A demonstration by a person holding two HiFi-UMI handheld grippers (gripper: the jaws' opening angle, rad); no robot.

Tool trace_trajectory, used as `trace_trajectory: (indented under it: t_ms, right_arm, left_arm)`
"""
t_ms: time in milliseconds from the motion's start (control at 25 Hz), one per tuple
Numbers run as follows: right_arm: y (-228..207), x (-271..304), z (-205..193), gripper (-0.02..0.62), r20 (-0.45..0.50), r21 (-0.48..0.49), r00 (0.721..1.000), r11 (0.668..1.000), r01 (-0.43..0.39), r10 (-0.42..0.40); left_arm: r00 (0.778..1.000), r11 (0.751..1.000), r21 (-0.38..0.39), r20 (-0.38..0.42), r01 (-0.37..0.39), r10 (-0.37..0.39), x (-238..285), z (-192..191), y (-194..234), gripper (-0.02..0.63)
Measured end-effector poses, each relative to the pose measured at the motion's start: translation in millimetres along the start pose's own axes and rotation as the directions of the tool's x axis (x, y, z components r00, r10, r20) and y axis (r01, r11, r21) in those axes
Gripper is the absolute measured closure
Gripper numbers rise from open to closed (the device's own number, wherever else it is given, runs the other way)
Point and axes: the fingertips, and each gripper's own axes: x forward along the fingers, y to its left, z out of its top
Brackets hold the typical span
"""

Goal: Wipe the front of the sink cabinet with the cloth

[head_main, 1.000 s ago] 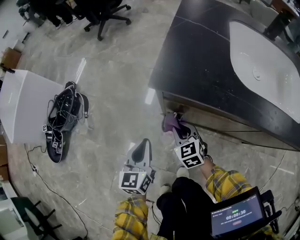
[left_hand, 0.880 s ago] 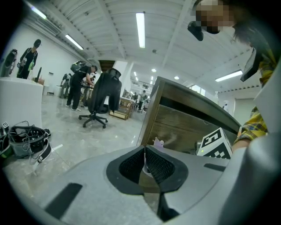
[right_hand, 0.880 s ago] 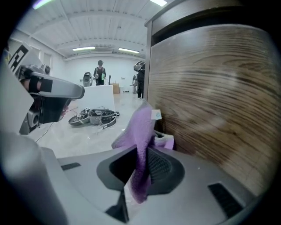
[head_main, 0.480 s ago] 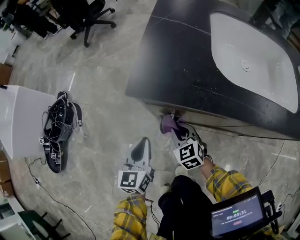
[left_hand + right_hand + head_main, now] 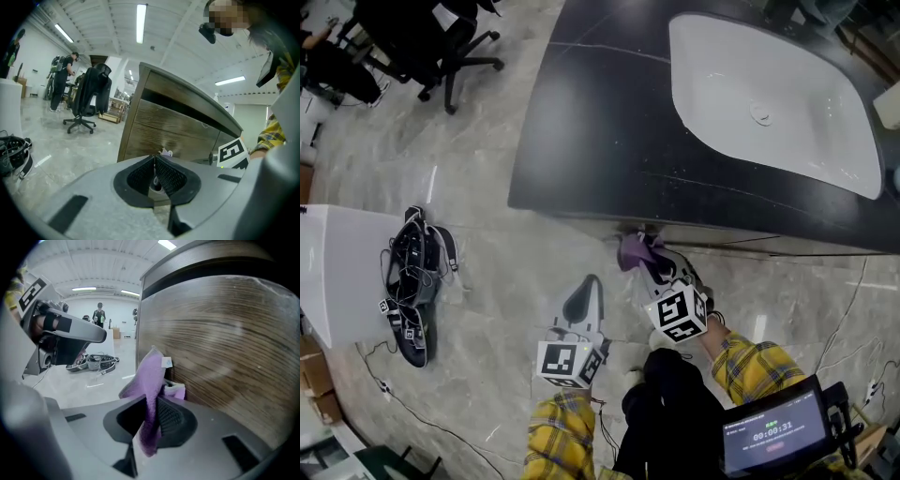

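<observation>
My right gripper (image 5: 645, 259) is shut on a purple cloth (image 5: 636, 249), which it holds against the wood-grain front of the sink cabinet (image 5: 220, 348) close to the cabinet's left corner. In the right gripper view the cloth (image 5: 151, 385) stands up between the jaws, its white tag touching the wood. My left gripper (image 5: 584, 302) hangs over the floor to the left of the right one, shut with nothing in it. In the left gripper view its jaws (image 5: 155, 165) point at the cabinet front (image 5: 173, 136), some way off. The dark countertop (image 5: 600, 112) carries a white basin (image 5: 769, 103).
A bundle of black gear with cables (image 5: 411, 281) lies on the floor at left beside a white box (image 5: 328, 272). An office chair (image 5: 441, 47) stands at the back left. Cables (image 5: 853, 309) run along the marble floor at right. A tablet (image 5: 773, 433) sits at lower right.
The head view has swung, so the countertop and basin now sit further left and lower in the picture. Both grippers keep nearly the same place, the right one still pressing the cloth to the cabinet.
</observation>
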Motion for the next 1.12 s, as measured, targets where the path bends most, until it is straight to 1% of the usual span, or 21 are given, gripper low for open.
trace_trajectory:
  t_ms: [160,560,760,1120]
  right_arm:
    - [-7,-4,-8,0.543,-0.009,0.013,1.000,1.000,0.024,-0.024]
    - [-28,-24,-31,0.544,-0.015,0.046,0.997,0.996,0.079,-0.078]
    - [-39,-34,-40,0.543,-0.021,0.065,0.994,0.992,0.108,-0.107]
    - [-70,-67,-65,0.543,-0.042,0.111,0.984,0.978,0.178,-0.174]
  left_arm:
    - [0.999,0.999,0.007,-0.009,0.033,-0.033,8,-1,-6,0.597]
    - [0.992,0.992,0.022,-0.037,0.122,-0.121,32,-11,-37,0.597]
    - [0.985,0.986,0.036,-0.056,0.165,-0.163,44,-13,-51,0.597]
    - [0.967,0.968,0.057,-0.085,0.245,-0.239,67,-14,-95,0.597]
